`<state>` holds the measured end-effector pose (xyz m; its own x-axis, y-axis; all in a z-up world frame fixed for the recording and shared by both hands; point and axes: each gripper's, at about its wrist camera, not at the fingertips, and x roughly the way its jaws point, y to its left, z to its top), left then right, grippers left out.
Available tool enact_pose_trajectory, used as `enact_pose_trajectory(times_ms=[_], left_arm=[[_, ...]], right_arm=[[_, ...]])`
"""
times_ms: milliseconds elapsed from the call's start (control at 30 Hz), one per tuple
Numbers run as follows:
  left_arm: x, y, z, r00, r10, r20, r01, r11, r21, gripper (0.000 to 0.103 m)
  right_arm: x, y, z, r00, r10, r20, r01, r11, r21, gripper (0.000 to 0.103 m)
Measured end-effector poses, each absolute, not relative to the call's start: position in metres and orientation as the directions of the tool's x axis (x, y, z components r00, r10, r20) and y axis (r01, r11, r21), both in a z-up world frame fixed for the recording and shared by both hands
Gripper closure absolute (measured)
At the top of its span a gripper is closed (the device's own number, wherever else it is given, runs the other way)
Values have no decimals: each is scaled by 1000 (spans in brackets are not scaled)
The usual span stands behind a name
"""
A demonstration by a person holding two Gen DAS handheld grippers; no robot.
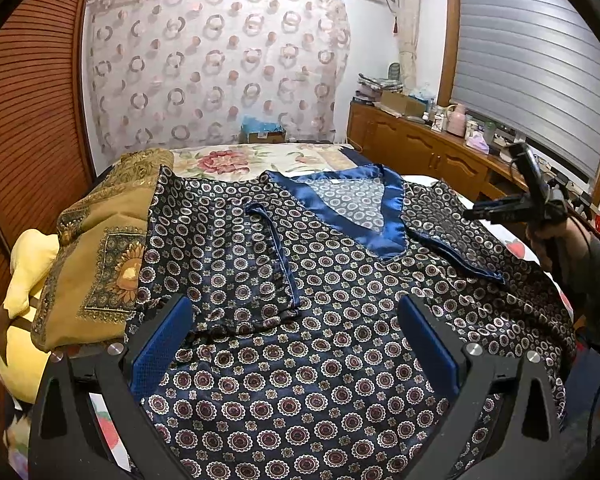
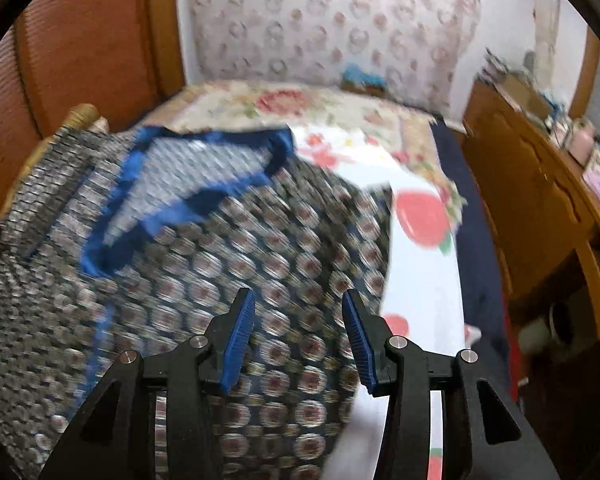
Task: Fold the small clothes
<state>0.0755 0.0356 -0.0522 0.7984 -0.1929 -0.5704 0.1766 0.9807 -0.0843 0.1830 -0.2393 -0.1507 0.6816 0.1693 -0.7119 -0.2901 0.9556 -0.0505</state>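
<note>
Satin top (image 1: 340, 320): one, navy medallion print, blue V-neck trim at 12 o'clock.
Left gripper (image 1: 296, 344): gaped wide, empty.
Right gripper (image 2: 298, 340): part-open, empty.

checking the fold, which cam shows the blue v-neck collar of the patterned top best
The left wrist view: the blue V-neck collar is sharp and whole, lying flat on the patterned top. The right wrist view shows the same collar off to the left, smeared by motion blur.
</note>
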Motion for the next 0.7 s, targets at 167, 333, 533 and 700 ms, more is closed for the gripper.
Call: enact_pose_trajectory(times_ms=[167, 333, 533, 700], left_arm=[[75, 34, -54, 797, -192, -573, 182, 980, -76, 1], [76, 38, -57, 794, -186, -578, 171, 982, -82, 1], [77, 43, -57, 796, -178, -579, 162, 984, -81, 1], [83, 48, -54, 803, -170, -572, 156, 985, -74, 1]], right_arm=[[199, -241, -169, 651, 137, -746, -258, 965, -48, 63], [196, -240, -168, 656, 161, -738, -294, 954, -53, 102], [188, -273, -156, 704, 169, -690, -251, 968, -19, 102], [181, -302, -142, 728, 153, -669, -194, 981, 13, 102]])
